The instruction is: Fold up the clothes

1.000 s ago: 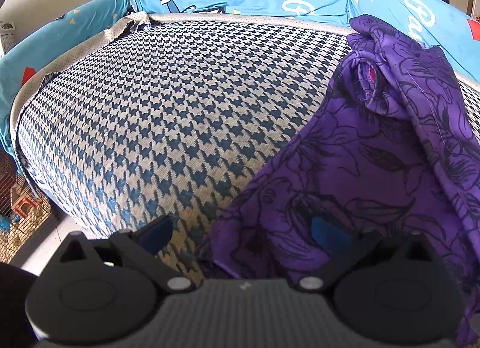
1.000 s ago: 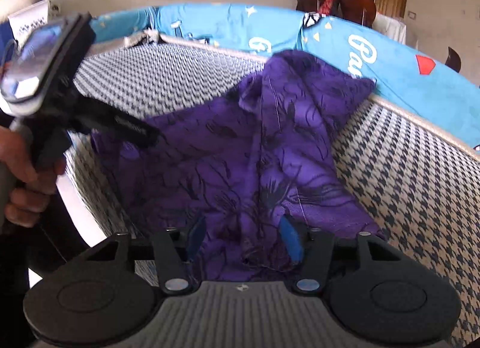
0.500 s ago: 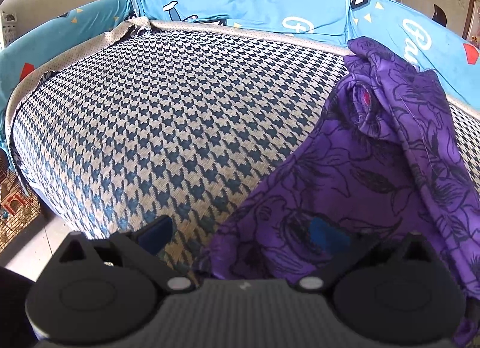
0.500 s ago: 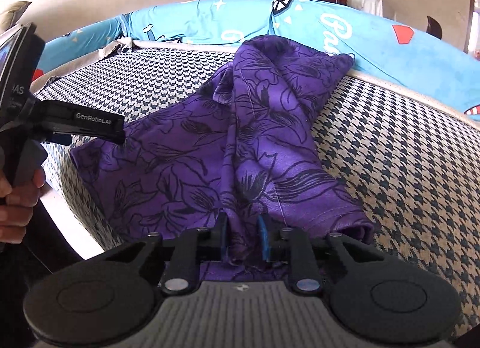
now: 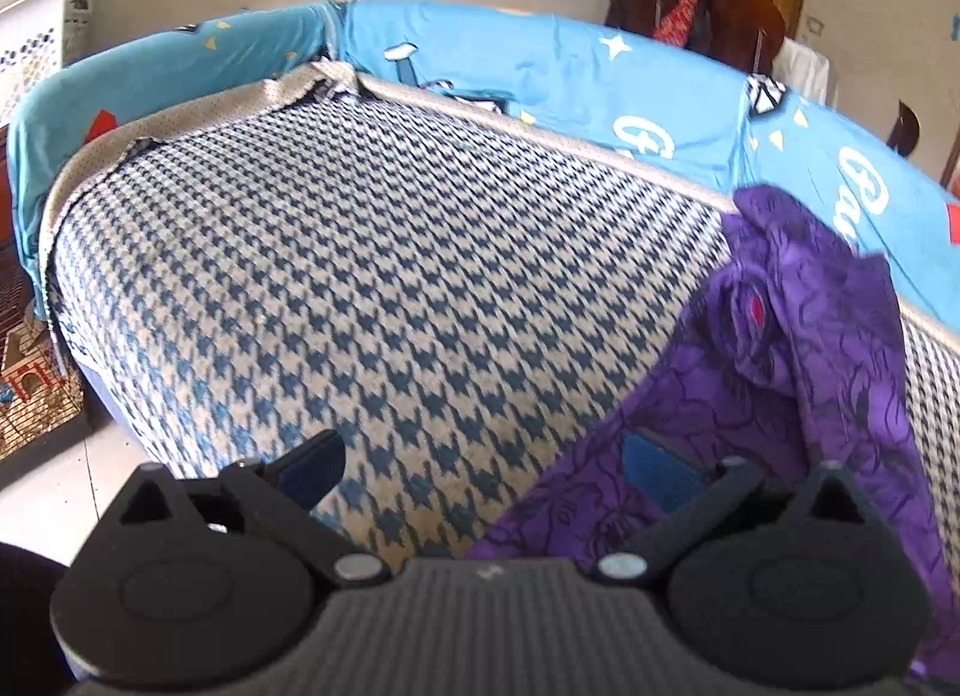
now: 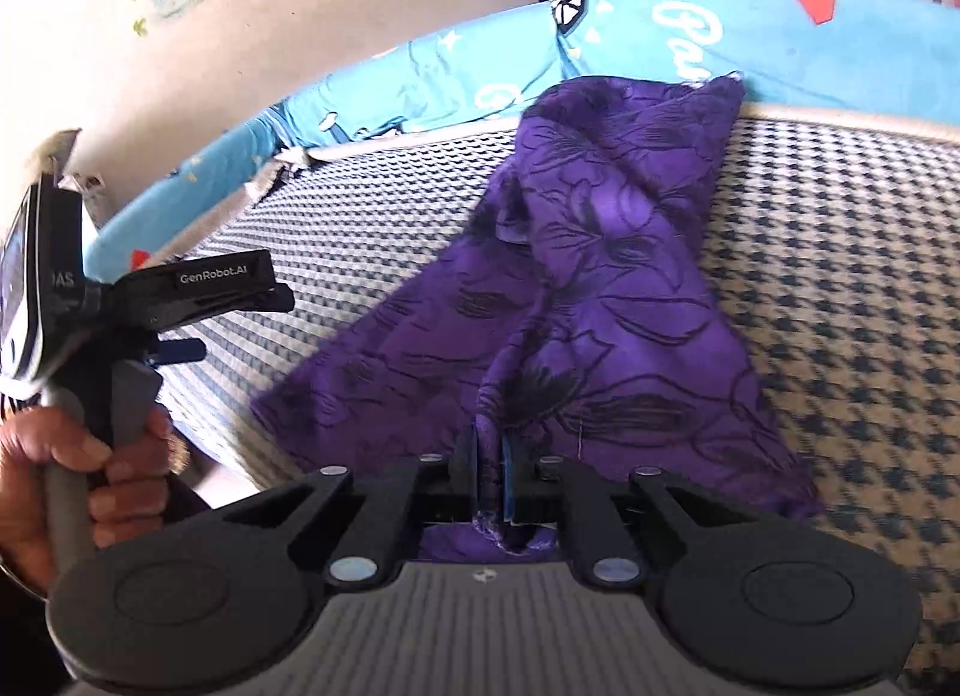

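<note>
Right tongs [image 6: 489, 471] — purple garment [image 6: 600, 300] between.

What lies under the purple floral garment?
The purple floral garment lies on the houndstooth mattress cover. Anything beneath its folds is hidden.

Near hem of the purple garment [image 6: 600, 300] hidden behind the body of the right tongs [image 6: 491, 477], clamped fold disappearing between the pads. Same garment cut off by the right and bottom edges in the left wrist view, its weave blurred. Right pad of the left tongs [image 5: 480, 465] partly buried in purple cloth. Hand [image 6: 90, 474] cropped at the left edge. Chairs [image 5: 708, 12] behind the blue cover [image 5: 540, 66] mostly hidden.
</note>
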Demonstrator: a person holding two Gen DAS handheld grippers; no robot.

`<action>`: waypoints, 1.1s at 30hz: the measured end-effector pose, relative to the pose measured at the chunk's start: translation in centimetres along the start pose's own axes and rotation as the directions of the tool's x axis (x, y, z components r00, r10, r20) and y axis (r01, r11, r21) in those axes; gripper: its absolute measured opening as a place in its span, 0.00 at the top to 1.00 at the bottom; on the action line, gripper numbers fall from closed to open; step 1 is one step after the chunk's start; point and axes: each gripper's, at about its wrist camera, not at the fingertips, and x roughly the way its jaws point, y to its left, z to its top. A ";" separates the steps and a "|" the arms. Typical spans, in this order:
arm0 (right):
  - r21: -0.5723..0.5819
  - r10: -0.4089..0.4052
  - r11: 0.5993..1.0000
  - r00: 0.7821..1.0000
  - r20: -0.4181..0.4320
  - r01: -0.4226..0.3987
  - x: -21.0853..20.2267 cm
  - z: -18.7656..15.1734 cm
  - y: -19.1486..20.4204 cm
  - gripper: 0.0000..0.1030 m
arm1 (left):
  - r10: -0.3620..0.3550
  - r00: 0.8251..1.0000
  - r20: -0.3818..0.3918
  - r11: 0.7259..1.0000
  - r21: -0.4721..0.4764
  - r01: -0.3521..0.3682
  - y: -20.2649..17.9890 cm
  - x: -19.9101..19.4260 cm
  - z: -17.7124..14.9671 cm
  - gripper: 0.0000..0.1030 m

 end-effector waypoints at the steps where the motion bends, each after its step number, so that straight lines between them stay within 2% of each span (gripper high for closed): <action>1: 0.012 0.022 1.000 1.000 -0.002 -0.022 0.3 0.3 0.4 0.90 | 0.007 1.000 0.014 1.000 -0.012 -0.007 0.4 -0.3 0.2 0.00; 6: 0.009 0.152 0.988 0.988 0.007 -0.152 1.3 2.4 3.7 0.90 | 0.022 0.999 0.045 0.996 -0.083 -0.018 2.3 -1.1 1.3 0.00; 11: 0.003 0.259 0.966 0.965 0.035 -0.260 2.6 4.4 7.0 0.90 | 0.049 0.995 0.083 0.989 -0.142 -0.037 4.1 -2.2 1.9 0.00; 18: -0.021 0.324 0.946 0.946 0.023 -0.323 6.2 5.8 10.6 0.90 | 0.115 0.984 0.134 0.974 -0.208 -0.086 6.2 -3.8 2.6 0.00; 23: -0.031 0.299 0.953 0.953 -0.048 -0.300 8.3 5.0 10.6 0.82 | 0.126 0.984 0.123 0.969 -0.228 -0.095 6.9 -3.7 2.8 0.00; 26: -0.043 0.289 0.956 0.956 -0.045 -0.291 7.9 4.6 10.1 0.75 | 0.122 0.986 0.112 0.971 -0.218 -0.095 6.7 -3.5 2.8 0.00; 29: -0.046 0.275 0.960 0.961 -0.032 -0.277 7.1 4.6 9.4 0.74 | 0.118 0.986 0.119 0.977 -0.194 -0.093 6.0 -3.4 2.8 0.00; 33: -0.049 0.219 0.974 0.976 -0.008 -0.220 5.5 4.3 7.8 0.66 | 0.096 0.988 0.118 0.986 -0.149 -0.078 4.9 -3.2 2.5 0.00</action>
